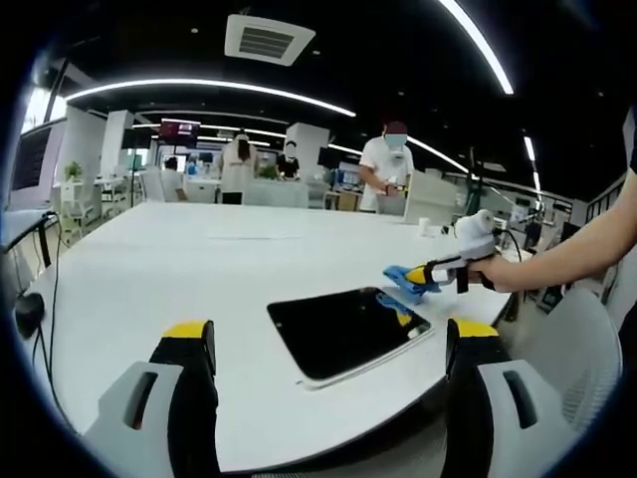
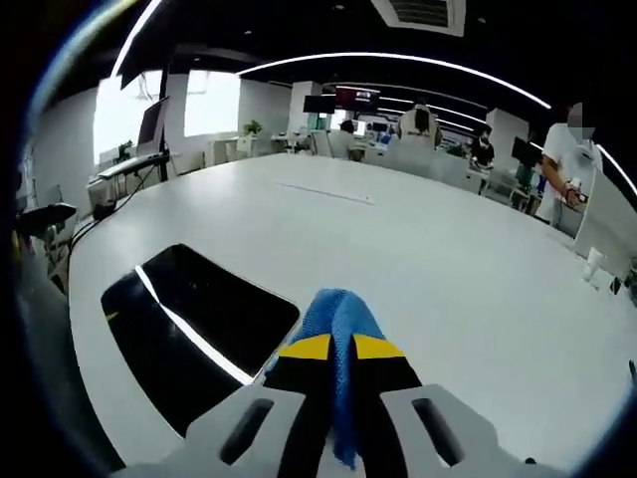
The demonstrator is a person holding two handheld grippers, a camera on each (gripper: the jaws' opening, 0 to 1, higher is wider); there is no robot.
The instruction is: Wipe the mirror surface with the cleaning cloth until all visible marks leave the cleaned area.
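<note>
1. My right gripper (image 2: 332, 351) pinches the blue cloth (image 2: 338, 319) just past the mirror's near right corner.
2. My left gripper (image 1: 333, 339) is spread wide, holding nothing.
3. The mirror (image 1: 343, 329) lies flat on the white table (image 1: 199, 259).

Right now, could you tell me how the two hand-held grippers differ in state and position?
The left hand-held gripper is open and holds nothing, while the right hand-held gripper is shut on the blue cleaning cloth. The left one hangs back at the table edge, short of the mirror; the right one is at the mirror's edge with the cloth. Both have yellow-tipped black jaws.
</note>
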